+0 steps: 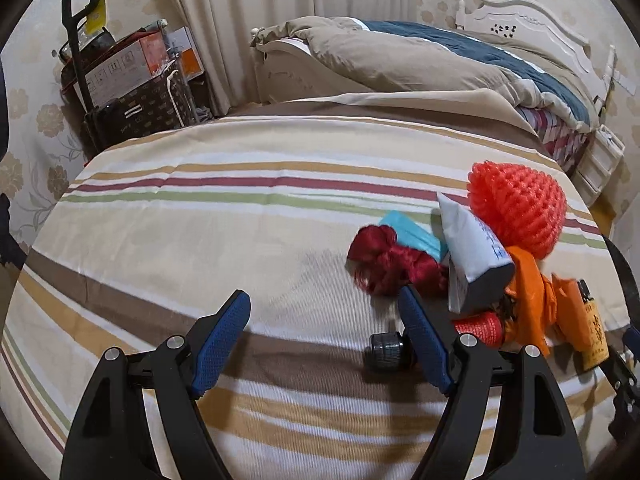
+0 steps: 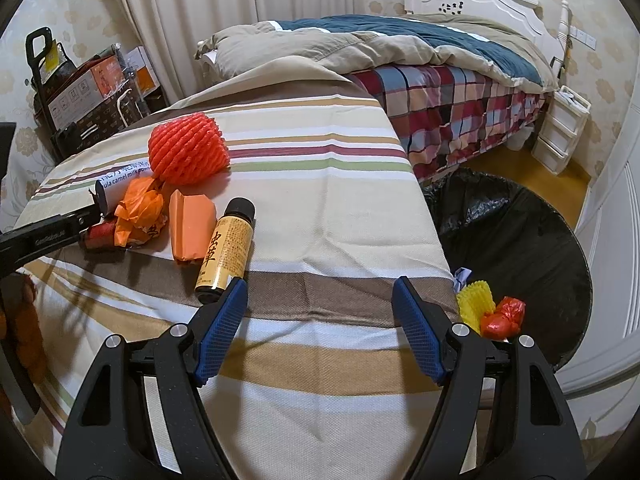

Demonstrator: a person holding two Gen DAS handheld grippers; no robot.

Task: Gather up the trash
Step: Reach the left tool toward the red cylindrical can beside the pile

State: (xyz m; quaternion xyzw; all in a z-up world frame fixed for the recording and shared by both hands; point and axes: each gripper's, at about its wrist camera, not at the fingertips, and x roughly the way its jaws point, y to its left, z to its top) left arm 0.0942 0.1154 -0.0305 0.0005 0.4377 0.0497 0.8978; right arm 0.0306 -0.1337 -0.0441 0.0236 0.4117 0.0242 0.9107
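While both grippers hang over the striped cloth (image 2: 320, 184), neither grasps anything: the left gripper (image 1: 324, 312) has its blue pads spread wide with only fabric between them, and the right gripper (image 2: 318, 296) is likewise released, its pads parted above a brown stripe. Taking the orange foam net (image 2: 186, 150) as the landmark, the trash lies mostly in front of it on the cloth. Just beside the net, toward the left gripper, lies a white packet (image 2: 120, 182) printed with "camel milk". Directly in front of the net sits a crumpled orange wrapper (image 2: 138, 216), and beside that a flat orange packet (image 2: 190, 226). A yellow bottle (image 2: 224, 248) with a black cap lies next to the flat packet, its base close to the right gripper's left finger (image 2: 222, 332). In the left wrist view, a dark red tuft (image 1: 384, 264) and a teal packet (image 1: 412, 236) lie on the far side of the white packet from the net, and a small black cap (image 1: 386, 350) touches or nearly touches the left gripper's right finger (image 1: 424, 340). A small red roll (image 1: 480, 326) sits under the wrappers. Well apart from the net, past the cloth's edge, a black-lined bin (image 2: 520, 220) holds a yellow foam net (image 2: 474, 304) and a red crumpled scrap (image 2: 504, 316).
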